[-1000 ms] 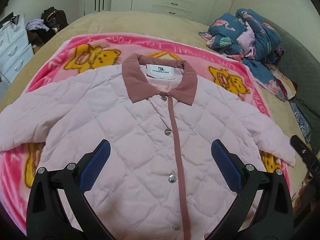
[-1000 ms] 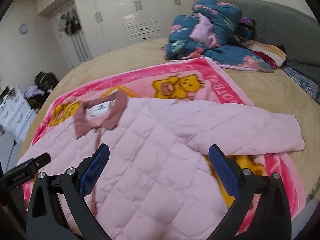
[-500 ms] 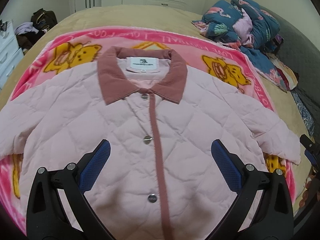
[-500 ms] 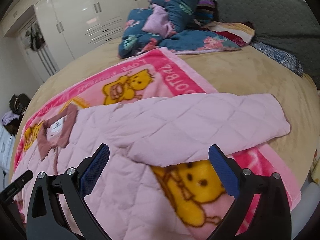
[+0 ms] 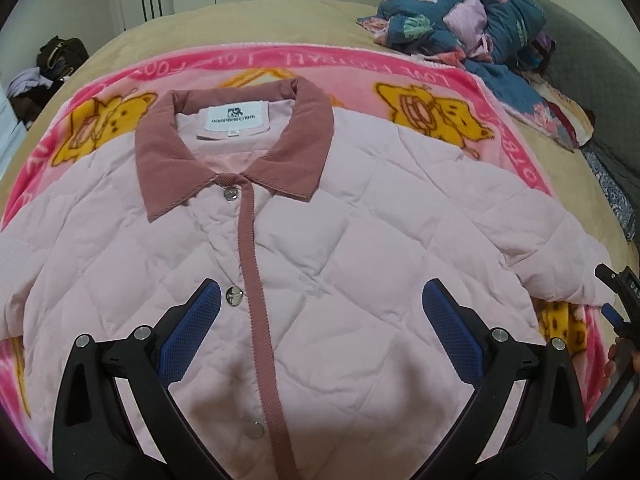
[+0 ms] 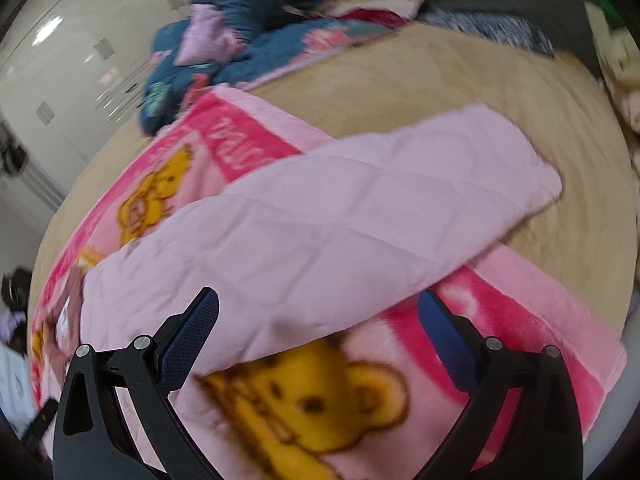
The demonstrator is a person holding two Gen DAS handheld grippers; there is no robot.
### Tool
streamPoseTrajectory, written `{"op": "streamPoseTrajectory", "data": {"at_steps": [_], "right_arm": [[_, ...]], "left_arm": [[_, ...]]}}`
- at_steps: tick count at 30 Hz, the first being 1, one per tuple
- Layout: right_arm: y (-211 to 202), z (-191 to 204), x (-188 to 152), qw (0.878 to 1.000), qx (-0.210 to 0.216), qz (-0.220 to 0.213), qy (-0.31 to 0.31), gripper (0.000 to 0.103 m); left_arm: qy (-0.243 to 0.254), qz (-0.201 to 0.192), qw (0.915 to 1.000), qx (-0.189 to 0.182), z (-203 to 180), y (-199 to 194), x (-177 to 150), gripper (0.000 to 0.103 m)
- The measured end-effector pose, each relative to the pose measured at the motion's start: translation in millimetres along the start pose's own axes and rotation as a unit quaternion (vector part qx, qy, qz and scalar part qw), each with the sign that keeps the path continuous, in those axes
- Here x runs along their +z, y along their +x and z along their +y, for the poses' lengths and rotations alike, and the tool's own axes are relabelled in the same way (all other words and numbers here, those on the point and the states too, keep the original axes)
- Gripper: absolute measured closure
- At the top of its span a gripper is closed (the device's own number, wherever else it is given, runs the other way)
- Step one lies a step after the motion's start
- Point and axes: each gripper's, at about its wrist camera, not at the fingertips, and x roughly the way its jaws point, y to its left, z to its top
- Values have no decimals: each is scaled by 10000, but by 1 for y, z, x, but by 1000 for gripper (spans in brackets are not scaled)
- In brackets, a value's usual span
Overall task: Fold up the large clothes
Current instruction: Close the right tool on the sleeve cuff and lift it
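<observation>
Jacket [image 5: 340, 280] lies buttoned flat on the bed's blanket [image 5: 400, 64], so I hover both spread tools, left tool [image 5: 320, 312], right tool [image 6: 318, 320], ready to fold its sleeve [image 6: 380, 200].

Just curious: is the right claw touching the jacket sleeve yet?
Cannot tell: the right wrist view shows the open right claw around the sleeve, blurred, contact unclear.

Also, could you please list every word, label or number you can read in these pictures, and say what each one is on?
"LOVE FOOTBALL", upside down and partly blurred: far border of the pink bear-print fleece blanket.
Brand word, too small to read surely: white neck label of the pale pink quilted jacket.
Size mark below that word: too small.
White letters, cut off at the frame's edge: right tool.
Blanket lettering in the right wrist view: blurred, unreadable.
</observation>
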Motion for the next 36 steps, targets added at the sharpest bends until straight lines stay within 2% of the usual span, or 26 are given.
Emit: {"op": "streamPoseTrajectory", "data": {"at_steps": [4, 8, 15, 16, 17, 19, 20, 23, 24, 29, 36], "right_arm": [[19, -25, 12, 9991, -185, 43, 379, 4], [36, -54, 27, 9950, -113, 135, 986, 4], [60, -100, 53, 9853, -184, -38, 1695, 5], [63, -106, 55, 9832, -158, -40, 1817, 7], [66, -113, 56, 9814, -65, -60, 1918, 15], [67, -121, 61, 9801, -20, -121, 1984, 32], [65, -122, 63, 9793, 50, -176, 2017, 44], [47, -112, 73, 9827, 276, -511, 1758, 75], [36, -103, 77, 9844, 364, -658, 1590, 79], [-12, -56, 92, 9857, 933, -1102, 872, 84], [-75, 23, 99, 9750, 1569, -1561, -171, 86]], "left_arm": [[-27, 62, 10000, 62, 2, 9, 3, 8], [-116, 84, 9998, 127, 10, 13, 8, 8], [-206, 122, 9994, 260, 27, 9, 16, 8], [-206, 129, 9993, 293, 31, 8, 17, 8], [-210, 128, 9992, 310, 34, 7, 17, 8], [-215, 126, 9991, 351, 39, 4, 18, 8], [-220, 123, 9990, 373, 42, 2, 19, 8], [-227, 103, 9989, 400, 47, -4, 21, 8], [-230, 90, 9989, 407, 49, -6, 22, 8], [-234, -7, 9992, 324, 54, -23, 26, 8], [-241, -149, 9994, 180, 64, -52, 34, 8]]}}
